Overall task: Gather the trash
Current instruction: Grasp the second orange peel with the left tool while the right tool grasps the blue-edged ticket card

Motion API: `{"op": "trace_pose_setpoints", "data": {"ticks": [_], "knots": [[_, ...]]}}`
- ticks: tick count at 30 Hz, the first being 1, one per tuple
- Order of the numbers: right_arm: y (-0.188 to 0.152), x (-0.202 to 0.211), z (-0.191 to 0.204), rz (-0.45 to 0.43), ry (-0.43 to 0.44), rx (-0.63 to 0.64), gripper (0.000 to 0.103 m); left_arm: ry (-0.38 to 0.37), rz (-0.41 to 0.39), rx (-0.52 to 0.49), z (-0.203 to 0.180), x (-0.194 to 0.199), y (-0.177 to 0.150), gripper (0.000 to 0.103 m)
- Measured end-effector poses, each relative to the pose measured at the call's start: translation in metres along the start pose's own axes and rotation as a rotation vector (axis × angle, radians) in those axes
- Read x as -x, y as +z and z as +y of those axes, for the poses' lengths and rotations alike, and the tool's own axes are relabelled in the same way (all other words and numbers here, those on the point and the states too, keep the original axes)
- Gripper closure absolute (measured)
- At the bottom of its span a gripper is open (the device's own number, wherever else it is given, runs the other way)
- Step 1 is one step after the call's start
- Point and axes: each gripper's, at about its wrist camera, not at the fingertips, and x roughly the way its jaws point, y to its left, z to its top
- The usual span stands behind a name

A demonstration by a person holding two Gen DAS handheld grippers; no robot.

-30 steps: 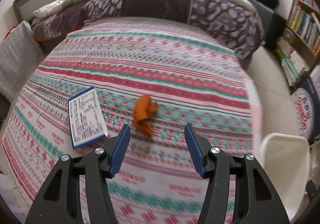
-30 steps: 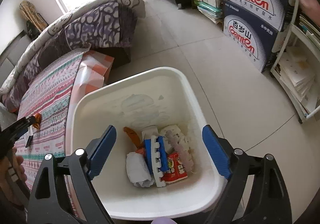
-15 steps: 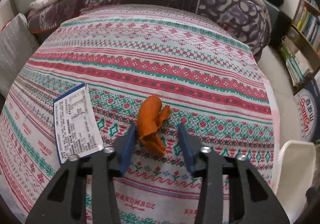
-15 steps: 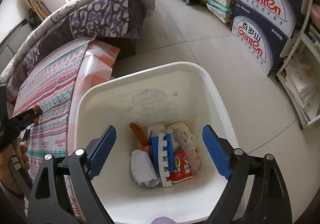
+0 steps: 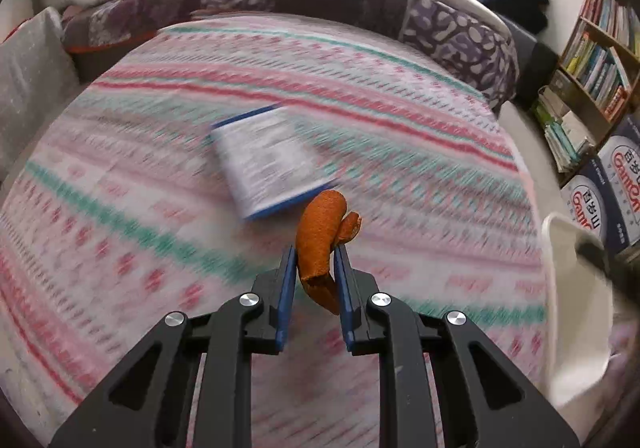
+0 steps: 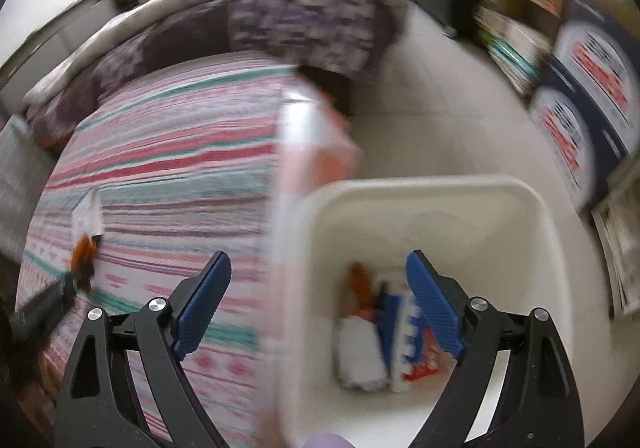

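We find the left tool (image 5: 315,262), open a second ago, now clamped on the orange peel (image 5: 322,236), apparently lifted clear of the bed (image 5: 160,208), though blur obscures this. The right tool (image 6: 320,304) hangs apart above the bin (image 6: 520,192), which awaits the peel.

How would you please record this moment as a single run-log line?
left tool: shut on orange peel | right tool: open, nothing held | white bin: holds trash | blue-edged paper: on bed
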Motion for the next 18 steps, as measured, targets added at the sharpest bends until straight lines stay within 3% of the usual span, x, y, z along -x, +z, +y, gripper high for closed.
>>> {"op": "trace_pose_setpoints", "data": {"ticks": [6,11,18], "knots": [[0.015,-0.021,0.110,-0.017,0.089,0.188,0.009,0.077,-0.028,0.102,0.074,0.028,-0.017,0.083],[0.019,-0.058,0.190,0.054,0.121,0.367,0.007,0.143,-0.042,0.152,0.128,0.041,-0.016,0.083],[0.026,-0.088,0.229,0.116,0.170,0.434,0.007,0.175,-0.049,0.205,0.175,0.047,-0.017,0.083]]}}
